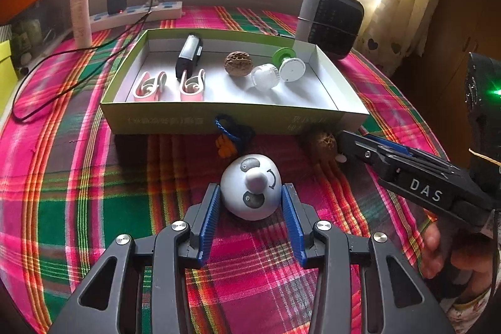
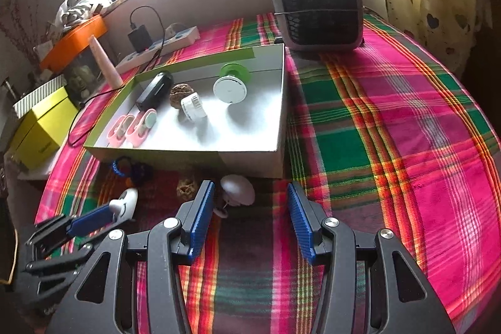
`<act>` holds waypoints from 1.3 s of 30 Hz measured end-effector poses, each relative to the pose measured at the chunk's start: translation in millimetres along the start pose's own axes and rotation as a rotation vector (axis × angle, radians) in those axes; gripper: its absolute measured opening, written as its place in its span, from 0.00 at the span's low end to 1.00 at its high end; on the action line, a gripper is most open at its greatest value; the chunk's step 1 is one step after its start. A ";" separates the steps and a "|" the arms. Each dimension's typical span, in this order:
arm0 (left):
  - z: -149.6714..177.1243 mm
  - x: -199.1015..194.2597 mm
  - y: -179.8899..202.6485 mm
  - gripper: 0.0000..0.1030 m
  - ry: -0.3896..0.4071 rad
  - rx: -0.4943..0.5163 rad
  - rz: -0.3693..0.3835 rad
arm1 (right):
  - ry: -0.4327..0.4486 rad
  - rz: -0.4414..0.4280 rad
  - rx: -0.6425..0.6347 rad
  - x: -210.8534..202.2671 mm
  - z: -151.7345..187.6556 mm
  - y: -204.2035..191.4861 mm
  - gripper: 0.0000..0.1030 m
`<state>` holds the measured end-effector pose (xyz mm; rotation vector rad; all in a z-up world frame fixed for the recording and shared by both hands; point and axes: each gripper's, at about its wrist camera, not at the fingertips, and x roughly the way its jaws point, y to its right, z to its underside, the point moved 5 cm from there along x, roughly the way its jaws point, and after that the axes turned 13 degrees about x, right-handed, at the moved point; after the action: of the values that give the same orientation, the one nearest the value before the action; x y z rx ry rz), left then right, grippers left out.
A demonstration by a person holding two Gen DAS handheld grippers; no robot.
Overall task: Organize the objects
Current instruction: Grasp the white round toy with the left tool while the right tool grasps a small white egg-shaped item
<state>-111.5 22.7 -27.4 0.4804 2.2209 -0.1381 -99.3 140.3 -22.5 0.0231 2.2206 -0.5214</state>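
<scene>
Between our left gripper's (image 1: 250, 193) ribbed blue pads sits a smooth white panda-faced dome (image 1: 252, 187) on the plaid cloth, pads pressing its sides. Being rounded and glossy, it could squirt free as we lift it toward the cardboard tray (image 1: 231, 115). Our right gripper (image 2: 250, 202) stands open and empty just before a white mushroom-shaped piece (image 2: 238, 188), possibly plastic.

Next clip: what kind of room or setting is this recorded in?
Most likely a home room, not a lab. A table under a plaid cloth stands by a bright window with a heart-print curtain, and a small fan heater and a power strip sit on it.
</scene>
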 end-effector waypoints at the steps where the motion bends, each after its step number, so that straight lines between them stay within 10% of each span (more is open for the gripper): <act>1: -0.1 0.1 -0.2 0.37 0.000 0.000 0.001 | 0.002 0.005 0.002 0.1 -0.2 0.5 0.47; 23: -0.2 0.8 0.2 0.38 0.000 0.003 0.001 | 0.010 0.027 -0.085 -0.4 7.6 -8.7 0.22; 39: -4.3 3.2 1.7 0.38 -0.007 0.001 -0.002 | -0.001 0.008 -0.110 -3.1 14.3 -13.9 0.22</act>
<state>-115.8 26.4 -26.9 0.4783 2.2145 -0.1417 -89.4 122.7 -23.3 -0.0260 2.2446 -0.3942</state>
